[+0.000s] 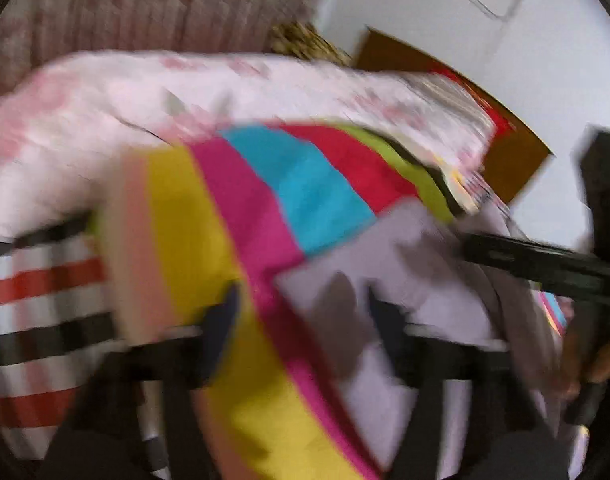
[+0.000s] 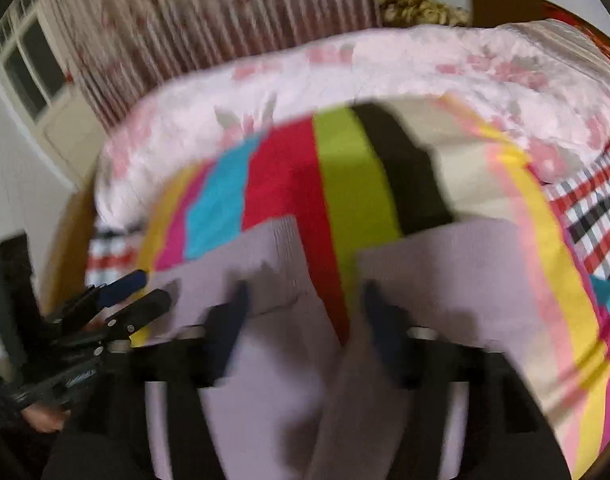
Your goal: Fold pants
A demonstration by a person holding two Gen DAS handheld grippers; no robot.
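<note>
Nearest, two grippers hang over one pair of pale lilac pants (image 2: 273, 360). The right gripper (image 2: 305, 312) has its jaws apart, with one pant leg below each finger and nothing pinched. The left gripper (image 1: 301, 312) is also spread wide, one finger over the striped sheet (image 1: 185, 216) and the other over the lilac cloth, clamping nothing. The pants lie on the sheet's near part, their two legs reaching away. Beyond, one pink flowered quilt (image 2: 385, 72) is bunched along the bed's far edge, before one pleated curtain (image 2: 185, 12).
</note>
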